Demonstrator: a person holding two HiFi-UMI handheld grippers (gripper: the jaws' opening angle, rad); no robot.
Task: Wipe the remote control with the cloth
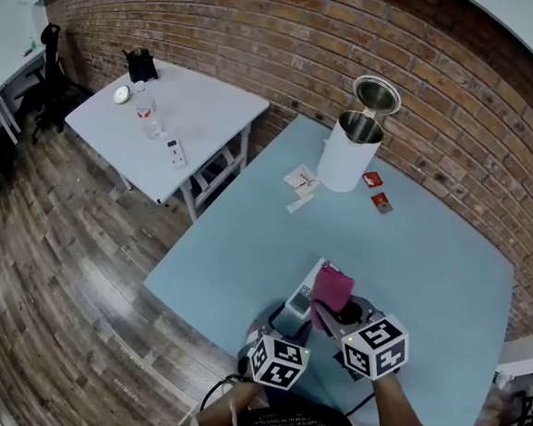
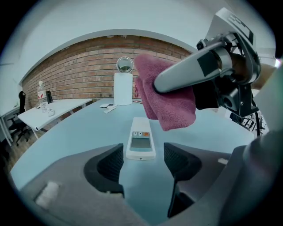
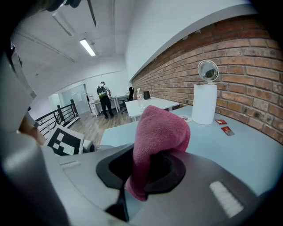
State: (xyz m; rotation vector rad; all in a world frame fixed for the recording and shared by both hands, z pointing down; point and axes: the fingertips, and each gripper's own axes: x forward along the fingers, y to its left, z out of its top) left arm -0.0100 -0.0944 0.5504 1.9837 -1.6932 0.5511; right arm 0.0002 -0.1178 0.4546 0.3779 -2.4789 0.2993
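- Left tool spread, remote flat on counter at its 12 o'clock
- Right tool pinching cloth, at 1 o'clock from remote

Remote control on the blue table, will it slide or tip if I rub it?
The remote control lies flat, so tipping seems unlikely. Smooth plastic on a smooth table, it may slide under the cloth unless steadied.
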